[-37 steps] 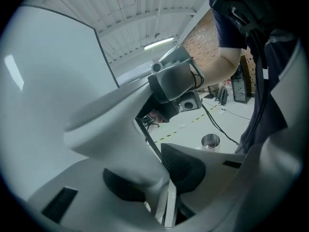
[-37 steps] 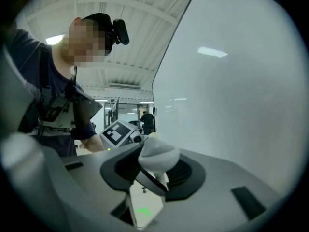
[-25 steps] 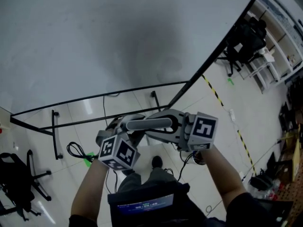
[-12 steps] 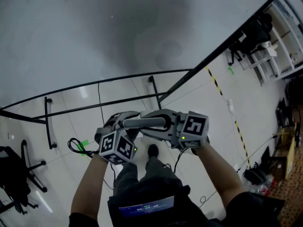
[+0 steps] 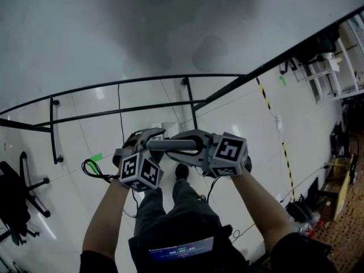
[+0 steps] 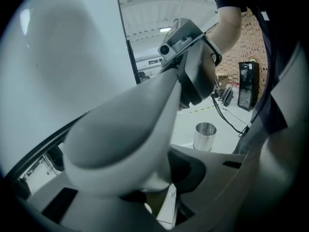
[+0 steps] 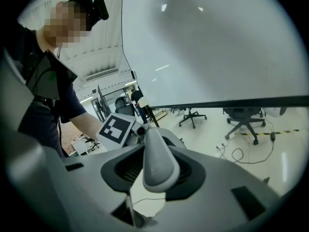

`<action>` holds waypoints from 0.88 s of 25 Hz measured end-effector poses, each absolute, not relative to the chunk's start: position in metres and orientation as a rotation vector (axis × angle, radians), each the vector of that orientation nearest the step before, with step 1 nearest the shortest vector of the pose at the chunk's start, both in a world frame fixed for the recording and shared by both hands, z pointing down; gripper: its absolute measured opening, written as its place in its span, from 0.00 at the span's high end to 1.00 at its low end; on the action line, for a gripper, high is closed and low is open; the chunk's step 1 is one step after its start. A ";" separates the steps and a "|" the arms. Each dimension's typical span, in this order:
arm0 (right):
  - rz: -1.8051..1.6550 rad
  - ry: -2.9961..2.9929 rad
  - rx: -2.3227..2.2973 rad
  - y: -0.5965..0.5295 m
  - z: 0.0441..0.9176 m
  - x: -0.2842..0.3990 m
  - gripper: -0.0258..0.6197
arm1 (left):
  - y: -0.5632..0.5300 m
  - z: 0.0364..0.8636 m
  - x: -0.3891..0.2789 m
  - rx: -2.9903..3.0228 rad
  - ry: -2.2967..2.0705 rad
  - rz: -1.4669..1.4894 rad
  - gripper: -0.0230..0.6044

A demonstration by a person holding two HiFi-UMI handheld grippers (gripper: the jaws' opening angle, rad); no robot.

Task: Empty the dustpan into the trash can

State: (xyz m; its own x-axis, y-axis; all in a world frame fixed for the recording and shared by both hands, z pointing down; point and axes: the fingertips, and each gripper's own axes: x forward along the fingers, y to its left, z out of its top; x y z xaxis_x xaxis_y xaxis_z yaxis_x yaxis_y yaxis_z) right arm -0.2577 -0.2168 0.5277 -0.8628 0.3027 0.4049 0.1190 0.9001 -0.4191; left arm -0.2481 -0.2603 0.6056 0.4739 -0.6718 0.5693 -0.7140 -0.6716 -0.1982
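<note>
Jaws gripping dustpan handle (image 5: 173, 145), grey, rounded

white table (image 5: 142, 27), black office chair (image 5: 11, 201)

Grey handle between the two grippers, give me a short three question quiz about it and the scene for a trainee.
1. True or false: the grey handle lies on the floor.
2. The left gripper and right gripper hold the handle: A) at opposite ends; B) side by side at one end; C) not at all.
3. In the left gripper view, where does the metal can stand?
Key: 1 false, it is held in the air; 2 A; 3 upright on the floor.
</note>
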 end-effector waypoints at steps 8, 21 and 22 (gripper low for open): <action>0.483 -2.549 -0.295 -0.213 0.558 -0.271 0.75 | -0.260 0.638 -0.261 2.570 -1.276 0.913 0.80; 0.474 -2.546 -0.315 -0.209 0.581 -0.304 0.75 | -0.255 0.663 -0.294 2.516 -1.307 0.866 0.80; 0.471 -2.550 -0.316 -0.209 0.582 -0.307 0.75 | -0.255 0.664 -0.297 2.520 -1.302 0.863 0.80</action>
